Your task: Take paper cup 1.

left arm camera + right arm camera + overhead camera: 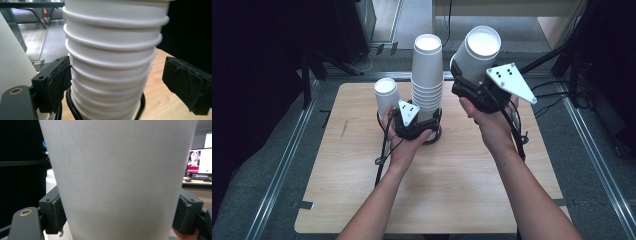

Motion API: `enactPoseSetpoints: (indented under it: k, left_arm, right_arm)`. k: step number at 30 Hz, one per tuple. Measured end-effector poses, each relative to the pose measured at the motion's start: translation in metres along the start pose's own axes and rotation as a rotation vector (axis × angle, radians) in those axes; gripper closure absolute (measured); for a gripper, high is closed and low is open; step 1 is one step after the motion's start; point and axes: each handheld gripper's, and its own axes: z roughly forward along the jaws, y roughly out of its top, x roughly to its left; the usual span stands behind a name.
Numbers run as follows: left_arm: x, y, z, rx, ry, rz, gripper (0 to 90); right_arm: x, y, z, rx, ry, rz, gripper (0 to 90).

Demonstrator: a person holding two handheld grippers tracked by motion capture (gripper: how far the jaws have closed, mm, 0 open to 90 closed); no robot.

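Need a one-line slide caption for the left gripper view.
Left claw open around a stack of white paper cups in a black wire holder, one pad touching the stack.

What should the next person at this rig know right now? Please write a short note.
Right gripper: shut on a single cup, held tilted in the air, right of the stack.
Left gripper: open around the lower part of the cup stack; one finger touches it, the other is apart.
The stack stands in a black wire holder on the table. Another lone cup stands left of it.
Done: one cup set aside, one cup in hand.
Left: probably put this cup down, then handle the remaining stack.
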Motion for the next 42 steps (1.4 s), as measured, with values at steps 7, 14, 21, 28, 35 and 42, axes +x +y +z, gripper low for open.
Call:
enactPoseSetpoints:
  k: [7,14,21,28,35,42]
  left_arm:
    - [0.007,-0.004,-0.02,0.017,-0.043,-0.053,2.7]
    - [0.012,-0.011,-0.037,0.017,-0.044,-0.066,1.6]
    - [0.011,-0.022,-0.055,0.024,-0.044,-0.048,1.6]
    - [0.011,-0.035,-0.07,0.049,-0.05,-0.047,1.6]
    - [0.013,-0.046,-0.083,0.056,-0.038,-0.048,1.6]
    - [0.015,-0.061,-0.09,0.086,-0.043,-0.072,1.6]
  right_arm:
    - [-0.007,-0.025,-0.014,0.025,-0.016,-0.007,16.9]
    - [-0.012,-0.046,-0.03,0.041,-0.029,-0.023,16.8]
    - [-0.013,-0.064,-0.045,0.054,-0.043,-0.069,16.8]
    - [-0.01,-0.086,-0.058,0.083,-0.077,-0.127,16.3]
    - [-0.012,-0.113,-0.071,0.115,-0.091,-0.125,16.2]
    - [-0.015,-0.136,-0.082,0.149,-0.1,-0.134,15.9]
